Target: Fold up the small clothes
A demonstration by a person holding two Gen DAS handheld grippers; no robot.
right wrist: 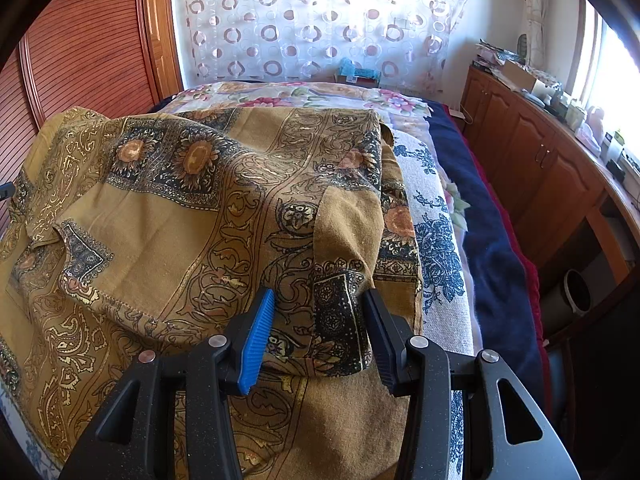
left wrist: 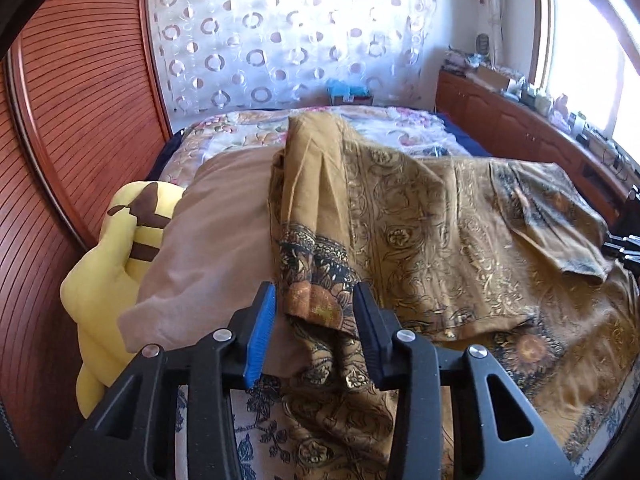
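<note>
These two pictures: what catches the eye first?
A mustard patterned garment sprawls over the bed, a fold of it hanging between each pair of black jaws. Left of it, against the wooden wall, sits a yellow plush toy; a circle-patterned curtain glows behind.

No readable text, label or number on anything in view

A patterned garment (left wrist: 440, 220) lies spread across the near end of the bed (right wrist: 492, 248), with a pillow (left wrist: 216, 224) touching its left side and a plush toy (left wrist: 116, 264) left of the pillow, against the slatted wall panel (left wrist: 72, 92). Beyond them a floral quilt (left wrist: 248, 132) covers the far end, and a curtain (left wrist: 280, 32) hangs behind the bed. A cabinet row (right wrist: 540, 168) runs along the right side of the bed under the window (left wrist: 584, 60).
</note>
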